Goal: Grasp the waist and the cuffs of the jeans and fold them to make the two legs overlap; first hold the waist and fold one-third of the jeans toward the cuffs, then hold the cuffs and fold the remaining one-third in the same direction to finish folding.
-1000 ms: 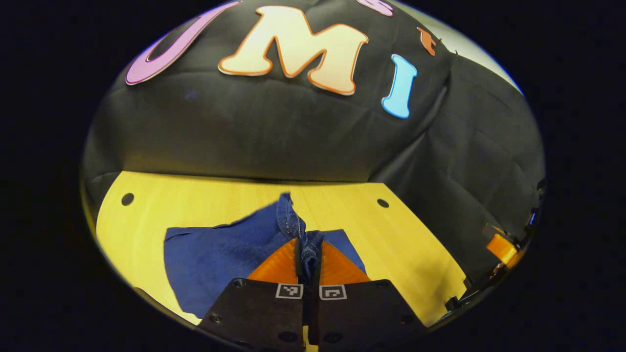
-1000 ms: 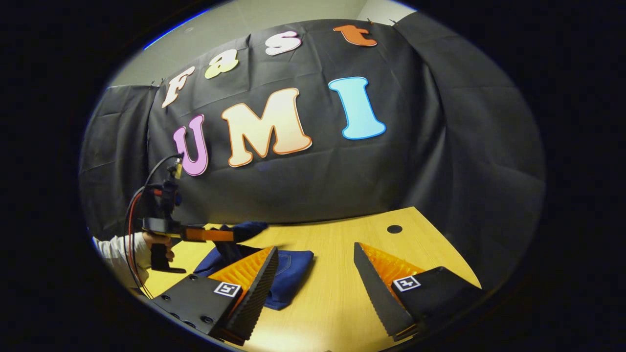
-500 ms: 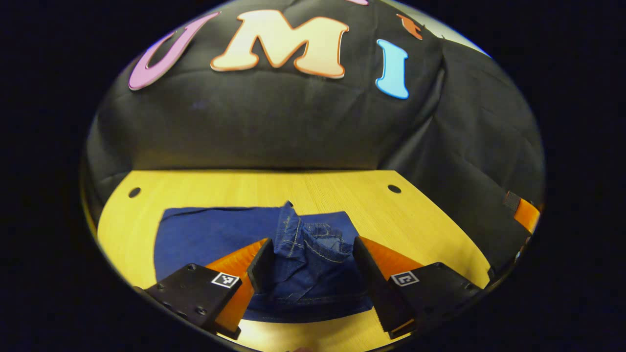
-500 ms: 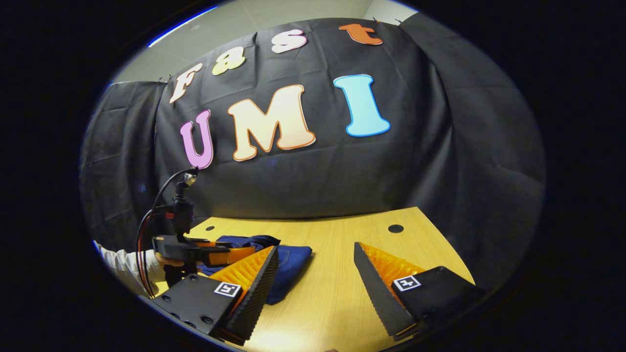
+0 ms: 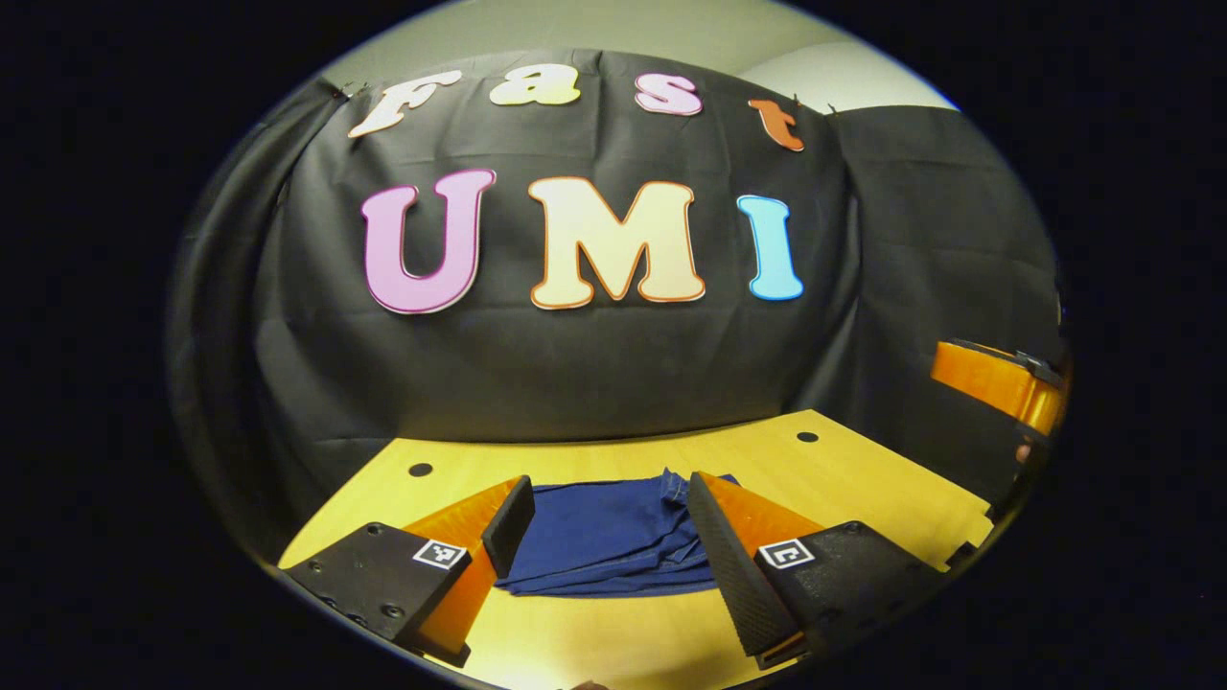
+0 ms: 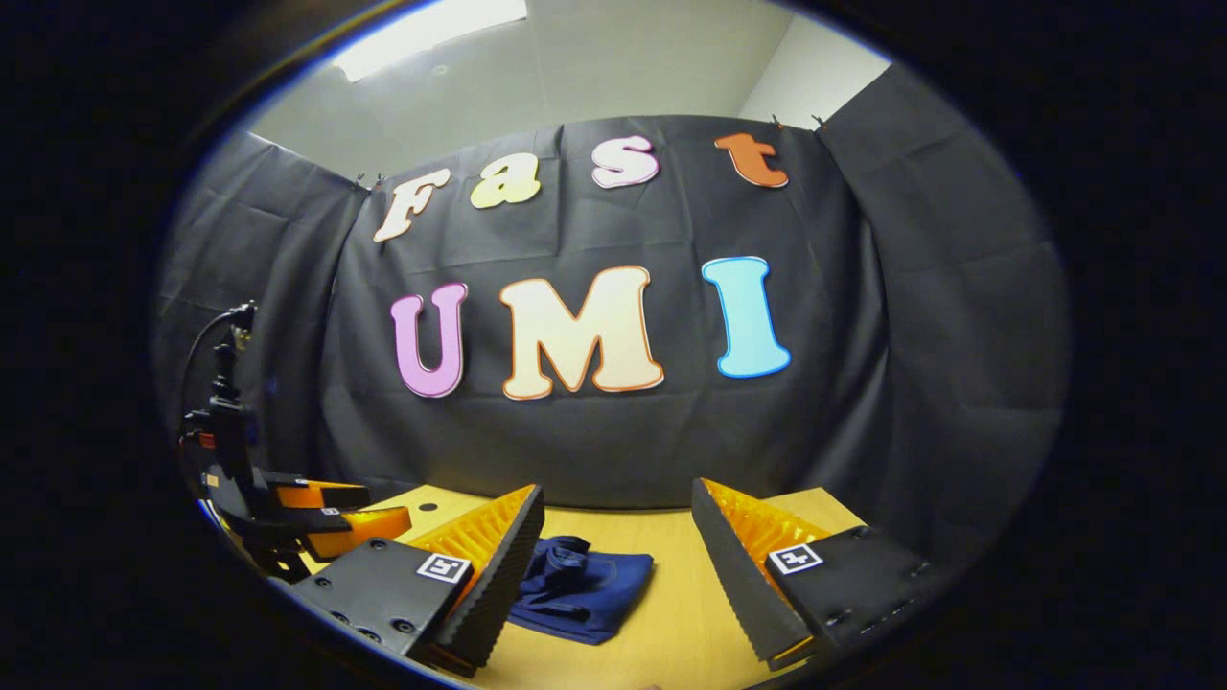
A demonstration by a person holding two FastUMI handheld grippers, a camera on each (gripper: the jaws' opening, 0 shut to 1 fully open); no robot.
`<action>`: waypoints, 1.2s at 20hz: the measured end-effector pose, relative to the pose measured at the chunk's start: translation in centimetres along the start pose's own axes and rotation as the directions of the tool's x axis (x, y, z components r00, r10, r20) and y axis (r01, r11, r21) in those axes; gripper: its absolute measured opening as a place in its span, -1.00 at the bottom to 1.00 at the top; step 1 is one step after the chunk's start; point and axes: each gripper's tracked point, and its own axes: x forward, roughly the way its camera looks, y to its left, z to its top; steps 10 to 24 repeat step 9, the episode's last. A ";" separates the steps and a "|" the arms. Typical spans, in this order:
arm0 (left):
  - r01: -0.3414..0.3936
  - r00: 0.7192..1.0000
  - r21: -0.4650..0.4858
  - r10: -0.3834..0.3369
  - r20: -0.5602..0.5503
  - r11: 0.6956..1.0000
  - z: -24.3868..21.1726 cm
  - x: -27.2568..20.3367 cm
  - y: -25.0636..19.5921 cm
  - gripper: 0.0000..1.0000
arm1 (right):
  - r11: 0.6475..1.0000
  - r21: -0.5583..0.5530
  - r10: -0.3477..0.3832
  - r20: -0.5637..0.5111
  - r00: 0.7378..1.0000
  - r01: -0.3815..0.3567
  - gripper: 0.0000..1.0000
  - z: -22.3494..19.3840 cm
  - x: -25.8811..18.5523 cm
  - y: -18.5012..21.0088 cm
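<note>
Jeans (image 5: 613, 541) folded into compact bundle on table (image 5: 863, 479), lower centre of left gripper view, long axis across frame. Left gripper (image 5: 602, 537) spread, empty, bundle dead ahead between fingers, apart from both. Right gripper (image 6: 613, 565) spread, empty; jeans (image 6: 585, 594) low, left of centre. Left nearer. Fold looks finished.

- One pair of folded jeans (image 5: 613, 537) is counted.
- One wooden table (image 5: 863, 479) is seen.
- Two grippers are counted: left gripper (image 5: 606, 522), right gripper (image 6: 618, 537).
- Two table holes (image 5: 420, 470) are seen.
</note>
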 end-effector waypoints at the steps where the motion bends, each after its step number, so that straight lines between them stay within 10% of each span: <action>1: -0.005 1.000 0.009 0.005 0.027 1.000 1.0 -1.4 0.7 0.89 | 1.000 0.007 -0.008 0.014 1.000 0.007 0.93 0.7 -0.6 0.8; 24: -0.047 0.988 -0.002 0.047 0.146 0.999 4.7 -7.6 4.5 0.89 | 1.000 -0.011 0.017 0.079 0.997 -0.016 0.93 3.5 -4.0 6.0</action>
